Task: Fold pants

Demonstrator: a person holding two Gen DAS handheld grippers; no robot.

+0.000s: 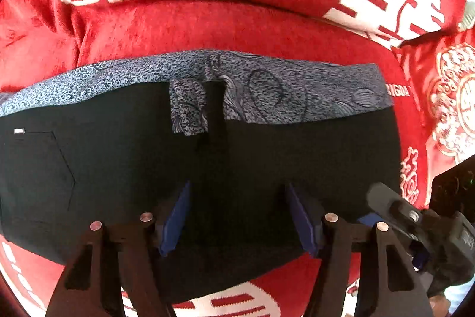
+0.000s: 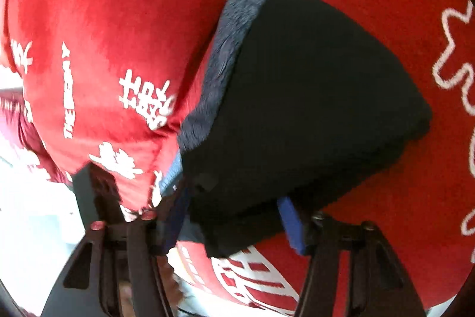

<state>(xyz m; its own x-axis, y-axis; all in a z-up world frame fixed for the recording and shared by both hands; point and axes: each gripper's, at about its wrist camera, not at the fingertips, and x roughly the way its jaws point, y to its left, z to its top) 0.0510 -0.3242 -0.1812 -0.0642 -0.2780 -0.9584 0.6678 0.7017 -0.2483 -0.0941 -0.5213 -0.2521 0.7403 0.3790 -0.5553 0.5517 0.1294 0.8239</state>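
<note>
The black pants (image 1: 118,156) lie folded on a red blanket, their grey-blue patterned inner band (image 1: 267,85) turned out along the far edge. My left gripper (image 1: 237,198) points steeply down onto the middle of them. Its blue pads (image 1: 178,216) stand apart on flat black cloth without pinching it. In the right wrist view the pants (image 2: 311,97) form a thick dark bundle. My right gripper (image 2: 234,213) has the near corner of that bundle between its pads (image 2: 292,222), which lie against the cloth on both sides. The right gripper (image 1: 397,230) also shows at the pants' right edge.
A red plush blanket (image 1: 207,25) with large white characters covers the whole surface, with a raised fold behind the pants. A red embroidered cushion (image 1: 451,97) sits at the right. The blanket (image 2: 98,43) drops off towards a bright area at the left of the right wrist view.
</note>
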